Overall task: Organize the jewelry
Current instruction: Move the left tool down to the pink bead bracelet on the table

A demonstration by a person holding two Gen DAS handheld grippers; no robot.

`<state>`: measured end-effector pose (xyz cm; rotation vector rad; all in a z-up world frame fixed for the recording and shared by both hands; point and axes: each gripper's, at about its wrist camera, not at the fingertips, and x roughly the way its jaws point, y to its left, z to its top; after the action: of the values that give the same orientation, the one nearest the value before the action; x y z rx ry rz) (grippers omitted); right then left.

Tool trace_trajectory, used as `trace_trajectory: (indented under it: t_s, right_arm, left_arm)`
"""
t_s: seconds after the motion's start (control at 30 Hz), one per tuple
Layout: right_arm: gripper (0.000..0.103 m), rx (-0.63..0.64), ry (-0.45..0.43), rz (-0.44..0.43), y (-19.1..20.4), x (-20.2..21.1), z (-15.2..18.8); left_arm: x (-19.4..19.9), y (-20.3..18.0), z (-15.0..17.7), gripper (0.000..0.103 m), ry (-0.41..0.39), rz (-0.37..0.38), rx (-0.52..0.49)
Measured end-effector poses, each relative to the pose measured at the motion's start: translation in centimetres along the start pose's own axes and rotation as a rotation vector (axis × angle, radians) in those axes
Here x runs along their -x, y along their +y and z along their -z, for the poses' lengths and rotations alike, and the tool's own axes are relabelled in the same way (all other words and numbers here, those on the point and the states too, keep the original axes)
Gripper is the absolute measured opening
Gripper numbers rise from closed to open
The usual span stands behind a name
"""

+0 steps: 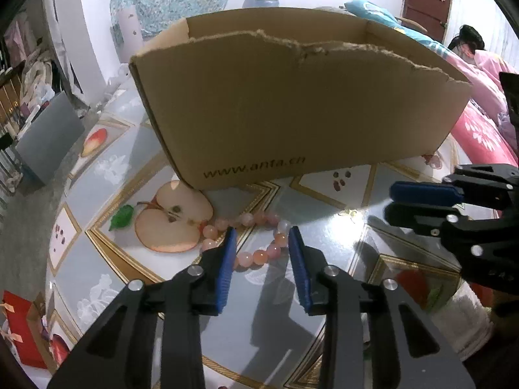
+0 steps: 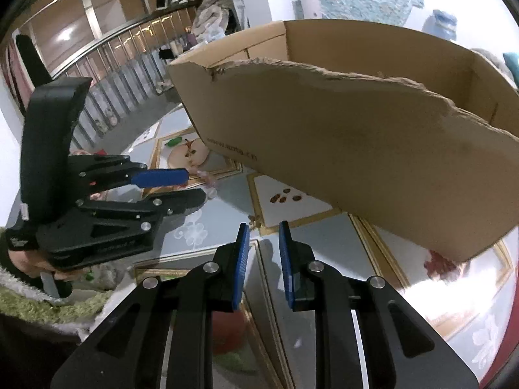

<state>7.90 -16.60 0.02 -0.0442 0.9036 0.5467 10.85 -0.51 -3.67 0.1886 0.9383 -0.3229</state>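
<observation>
A pink bead bracelet (image 1: 256,253) lies on the glossy table in front of a brown cardboard box (image 1: 292,113). In the left wrist view my left gripper (image 1: 262,233) is open, its blue pads straddling the near part of the bracelet, just above or at the table. The right gripper (image 1: 391,202) shows at the right, nearly closed and empty. In the right wrist view my right gripper (image 2: 263,227) is slightly open and empty over the table; the left gripper (image 2: 194,184) sits at the left with a few beads (image 2: 207,178) at its tips. The box (image 2: 373,149) stands behind.
The table (image 1: 324,204) has a fruit-print glossy cover with an apple picture (image 1: 172,217). A grey panel (image 1: 48,136) and a red box (image 1: 19,327) lie off its left edge. Pink bedding (image 1: 480,110) is at the right. A railing (image 2: 113,74) runs behind.
</observation>
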Motion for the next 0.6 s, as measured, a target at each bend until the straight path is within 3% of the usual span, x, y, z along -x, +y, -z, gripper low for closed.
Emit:
trace_trajectory:
  t_s: [0.47, 0.6]
  right_arm:
    - [0.018, 0.116, 0.017, 0.038, 0.8, -1.9, 0.3]
    - [0.013, 0.157, 0.017, 0.066, 1.3, -2.5, 0.4]
  left_arm:
    - [-0.5, -0.1, -0.4, 0.022, 0.029, 0.008, 0.013]
    - [-0.6, -0.1, -0.5, 0.021, 0.029, 0.007, 0.015]
